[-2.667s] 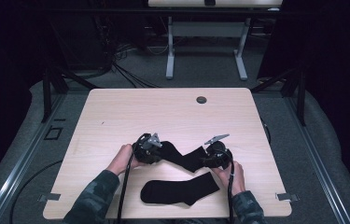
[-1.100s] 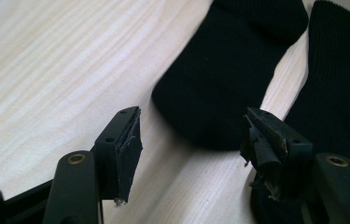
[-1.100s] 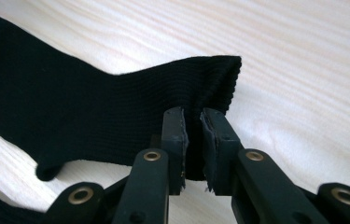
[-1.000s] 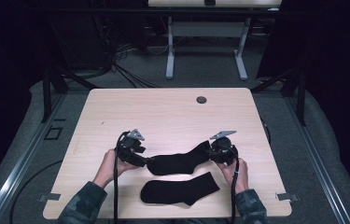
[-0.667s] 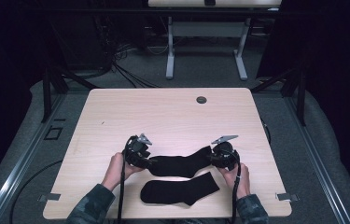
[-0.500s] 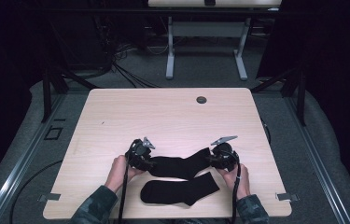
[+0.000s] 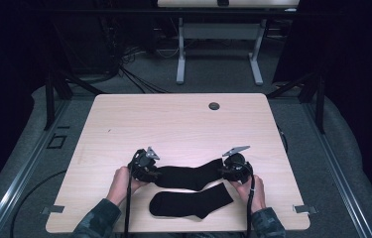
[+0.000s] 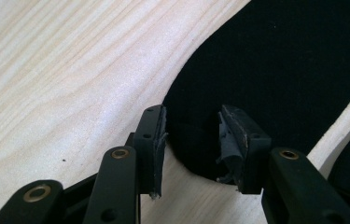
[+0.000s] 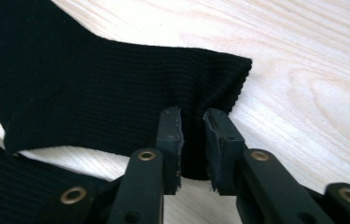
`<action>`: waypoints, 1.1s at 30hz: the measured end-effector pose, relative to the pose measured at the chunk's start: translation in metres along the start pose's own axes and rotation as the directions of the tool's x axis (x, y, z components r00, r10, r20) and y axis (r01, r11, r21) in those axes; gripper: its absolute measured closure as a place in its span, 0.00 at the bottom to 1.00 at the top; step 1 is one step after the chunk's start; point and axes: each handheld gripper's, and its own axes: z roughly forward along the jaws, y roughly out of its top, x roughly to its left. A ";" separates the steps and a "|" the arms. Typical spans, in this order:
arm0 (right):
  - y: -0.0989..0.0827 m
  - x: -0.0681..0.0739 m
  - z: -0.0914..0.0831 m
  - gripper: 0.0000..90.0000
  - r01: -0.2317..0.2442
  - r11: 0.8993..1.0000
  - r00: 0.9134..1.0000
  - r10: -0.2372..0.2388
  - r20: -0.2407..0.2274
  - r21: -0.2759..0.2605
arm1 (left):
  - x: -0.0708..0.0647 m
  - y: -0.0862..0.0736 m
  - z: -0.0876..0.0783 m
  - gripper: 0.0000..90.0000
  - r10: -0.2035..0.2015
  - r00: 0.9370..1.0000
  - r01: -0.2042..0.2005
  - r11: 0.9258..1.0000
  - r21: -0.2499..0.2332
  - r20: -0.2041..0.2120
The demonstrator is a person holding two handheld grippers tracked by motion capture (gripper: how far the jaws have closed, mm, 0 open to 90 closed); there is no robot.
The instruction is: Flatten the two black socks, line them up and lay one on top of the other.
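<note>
Your left gripper had just been closing around the toe of the upper sock, pads not yet pressing; your right gripper pinched its cuff. The near sock lay flat, unpaired, on the table.

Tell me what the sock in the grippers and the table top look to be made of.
Sock: black ribbed knit fabric, matte; fine ribs and a puckered cuff show.
Table top: pale wood or wood-look laminate, smooth; grain lines show, but which one isn't clear.
</note>
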 end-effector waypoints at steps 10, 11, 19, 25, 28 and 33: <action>-0.006 -0.013 -0.005 0.73 -0.032 0.999 0.999 0.032 0.035 -0.010 | 0.002 -0.004 -0.001 0.66 -0.008 1.000 0.008 1.000 -0.006 0.018; -0.007 -0.015 -0.006 0.72 -0.030 1.000 0.998 0.030 0.050 -0.006 | 0.002 -0.004 -0.002 0.66 -0.005 1.000 0.005 1.000 -0.005 0.016; -0.010 -0.019 -0.012 0.57 -0.050 0.998 0.998 0.052 0.030 -0.041 | 0.003 -0.006 -0.017 0.32 -0.035 0.999 0.031 0.991 -0.127 -0.029; -0.021 -0.027 -0.036 0.30 -0.057 0.993 0.997 0.061 0.038 -0.105 | 0.013 -0.031 -0.043 0.16 -0.119 0.984 0.096 0.981 -0.168 -0.131; -0.034 -0.033 -0.049 0.18 -0.071 0.990 0.995 0.080 0.067 -0.123 | 0.017 -0.051 -0.051 0.14 -0.164 0.970 0.132 0.975 -0.177 -0.179; -0.064 -0.048 -0.061 0.09 -0.103 0.985 0.988 0.117 0.103 -0.136 | 0.024 -0.091 -0.053 0.09 -0.247 0.940 0.207 0.961 -0.182 -0.237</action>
